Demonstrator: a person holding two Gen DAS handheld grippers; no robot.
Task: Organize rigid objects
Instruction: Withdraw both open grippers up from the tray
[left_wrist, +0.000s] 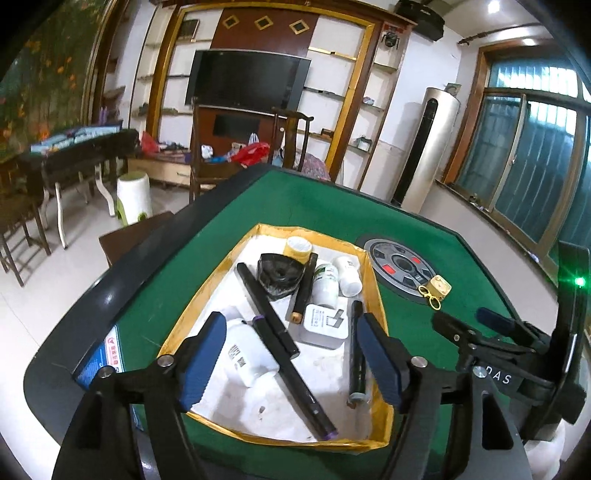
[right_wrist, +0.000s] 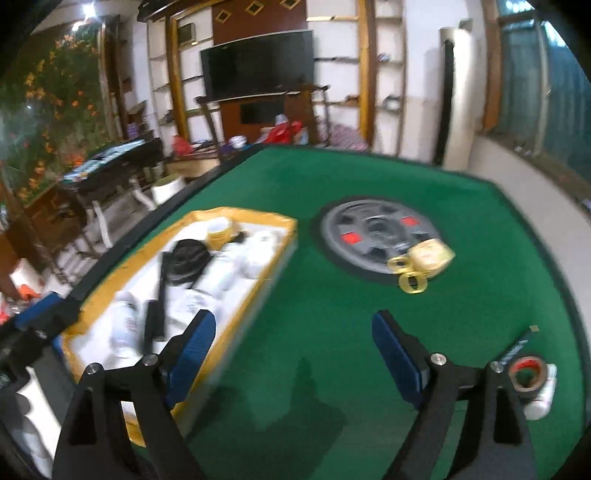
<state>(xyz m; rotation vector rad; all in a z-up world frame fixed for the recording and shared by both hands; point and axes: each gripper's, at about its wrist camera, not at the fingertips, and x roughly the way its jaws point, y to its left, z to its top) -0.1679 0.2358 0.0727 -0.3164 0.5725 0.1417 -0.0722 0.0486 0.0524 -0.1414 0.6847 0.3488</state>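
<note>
A yellow-rimmed white tray lies on the green felt table. It holds black pens, white bottles, a yellow tape roll, a black round item and a white box. My left gripper hovers open over the tray's near half with nothing gripped. My right gripper stands open over bare felt to the right of the tray. A small yellow box with rings sits by the table's centre dial.
Near the right edge lie a red-brown tape roll, a white bottle and a dark stick. The right gripper also shows in the left wrist view. Chairs, a white stool and a TV cabinet stand beyond the table.
</note>
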